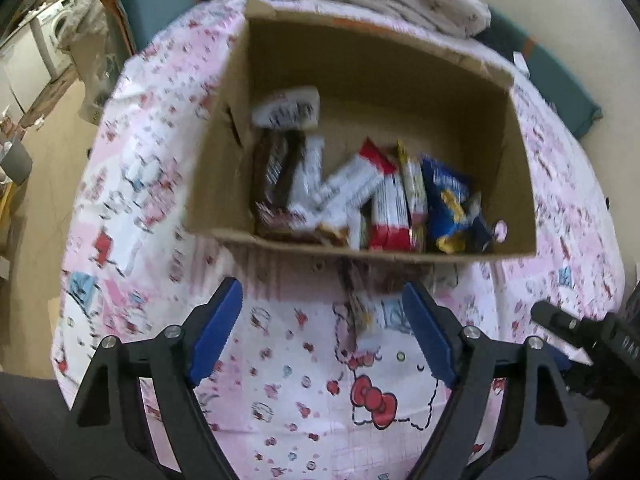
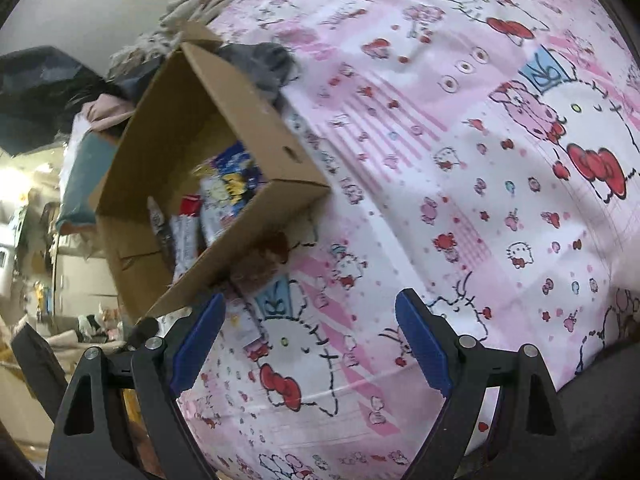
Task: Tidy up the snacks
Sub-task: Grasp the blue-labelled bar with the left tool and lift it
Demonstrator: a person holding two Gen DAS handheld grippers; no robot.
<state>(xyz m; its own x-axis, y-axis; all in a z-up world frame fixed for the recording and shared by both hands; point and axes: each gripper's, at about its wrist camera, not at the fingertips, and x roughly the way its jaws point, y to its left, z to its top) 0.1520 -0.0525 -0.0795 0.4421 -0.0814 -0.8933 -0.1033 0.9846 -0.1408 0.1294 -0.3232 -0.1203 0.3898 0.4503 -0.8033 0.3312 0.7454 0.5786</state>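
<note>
Left tongs [image 1: 322, 330] apart, empty; snack packet [image 1: 370, 312] on bedsheet [image 1: 280, 380] at one o'clock, just below cardboard box [image 1: 224, 184]. Right tongs [image 2: 310, 340] apart, empty too.

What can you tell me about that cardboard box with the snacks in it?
The cardboard box is plain brown and looks corrugated, open at the top, with one flap standing up at a far corner. It sits upright on a pink cartoon-print sheet. Inside, wrapped snacks are crowded along the near wall: brown, white, red-and-white and blue packets, some upright, some leaning; the rest of the floor is bare. Small holes show in two of its walls. One more packet lies outside, against the near wall. Neither gripper touches it.
</note>
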